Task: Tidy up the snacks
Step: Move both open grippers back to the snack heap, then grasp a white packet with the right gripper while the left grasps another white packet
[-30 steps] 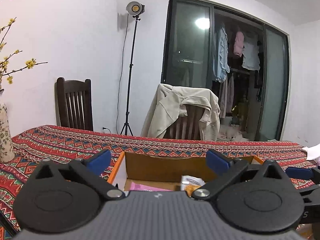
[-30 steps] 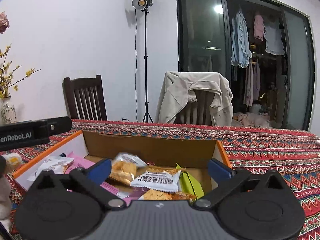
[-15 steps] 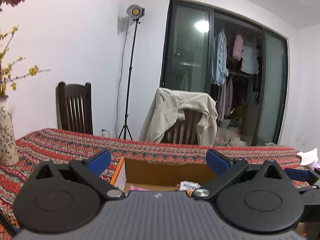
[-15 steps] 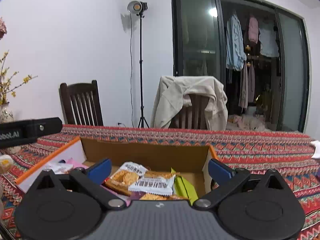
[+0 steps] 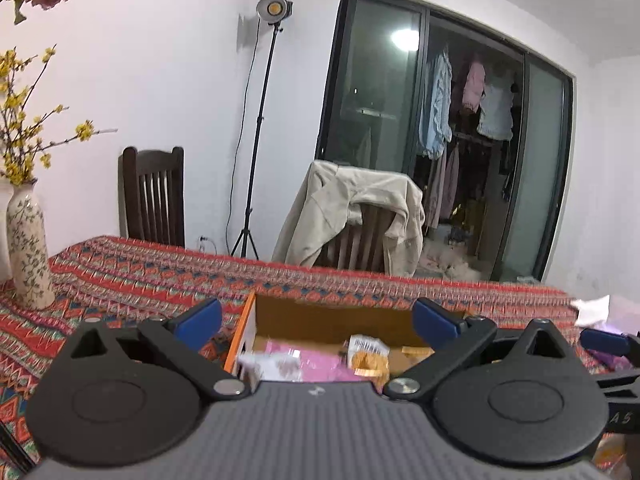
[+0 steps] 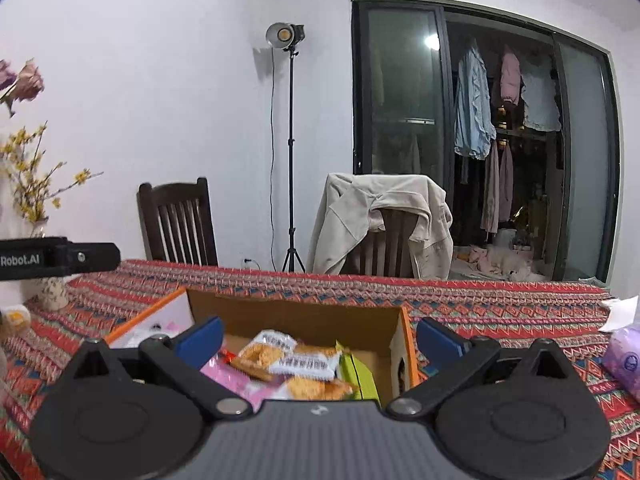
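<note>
Patterned red tablecloth [image 6: 500, 304] spread across the whole table, far edge meeting two chairs. Open cardboard box [image 6: 288, 316] resting on it at near centre, orange rim on the left and right walls. Inside, snack packets [image 6: 304, 364] piled loosely over a pink wrapper [image 5: 316, 364], green pack [image 6: 358, 372] against the right wall. Left gripper [image 5: 318, 318] poised above the box's near edge, blue pads spread wide, nothing between. Right gripper [image 6: 320, 334] likewise spread, empty, over the snacks. Flowered vase [image 5: 28, 240] far left.
</note>
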A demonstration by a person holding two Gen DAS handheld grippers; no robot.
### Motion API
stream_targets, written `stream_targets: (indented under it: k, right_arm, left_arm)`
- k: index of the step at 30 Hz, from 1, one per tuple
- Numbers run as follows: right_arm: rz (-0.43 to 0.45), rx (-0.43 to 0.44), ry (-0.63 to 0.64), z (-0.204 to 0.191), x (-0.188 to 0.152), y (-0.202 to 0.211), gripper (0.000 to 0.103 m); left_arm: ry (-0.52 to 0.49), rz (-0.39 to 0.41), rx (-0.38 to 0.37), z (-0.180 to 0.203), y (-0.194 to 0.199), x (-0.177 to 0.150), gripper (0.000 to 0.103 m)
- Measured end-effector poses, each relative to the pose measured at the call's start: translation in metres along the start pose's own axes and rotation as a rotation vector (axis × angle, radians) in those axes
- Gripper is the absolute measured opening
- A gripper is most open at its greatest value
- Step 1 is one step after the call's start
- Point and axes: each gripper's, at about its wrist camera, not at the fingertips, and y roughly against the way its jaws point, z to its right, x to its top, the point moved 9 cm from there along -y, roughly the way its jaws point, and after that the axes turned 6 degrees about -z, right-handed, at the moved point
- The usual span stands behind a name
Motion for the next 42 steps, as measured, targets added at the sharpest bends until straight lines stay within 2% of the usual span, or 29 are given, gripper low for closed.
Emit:
stream_targets:
  k: [13, 19, 24, 30, 34, 36, 42]
  right_arm:
    - [-0.207, -0.037, 0.013, 0.016, -0.088, 0.01, 0.103]
    - [-0.276, -0.042, 0.04, 0.012, -0.113, 0.008, 0.103]
    - [-0.336, -0.056, 0.082, 0.014, -0.124, -0.001, 0.103]
    - [-0.415, -0.032, 0.127, 0.014, -0.128, -0.024, 0.103]
    - [-0.423, 0.006, 0.089, 0.015, -0.126, -0.037, 0.103]
    - [-0.428, 0.037, 0.031, 0.018, -0.128, -0.042, 0.103]
    - [-0.414, 0.04, 0.031, 0.019, -0.129, -0.042, 0.103]
  left_arm:
    - [-0.01, -0.186, 0.039, -0.031, 0.009, -0.089, 0.103]
    - [-0.004, -0.239, 0.055, -0.036, 0.004, -0.116, 0.103]
    - [0.023, -0.254, 0.06, -0.044, -0.002, -0.121, 0.103]
    - [0.056, -0.265, 0.048, -0.047, -0.005, -0.124, 0.103]
    - [0.072, -0.264, 0.04, -0.049, -0.005, -0.123, 0.103]
    - [0.077, -0.266, 0.036, -0.048, -0.005, -0.123, 0.103]
    - [0.072, -0.268, 0.027, -0.047, -0.005, -0.124, 0.103]
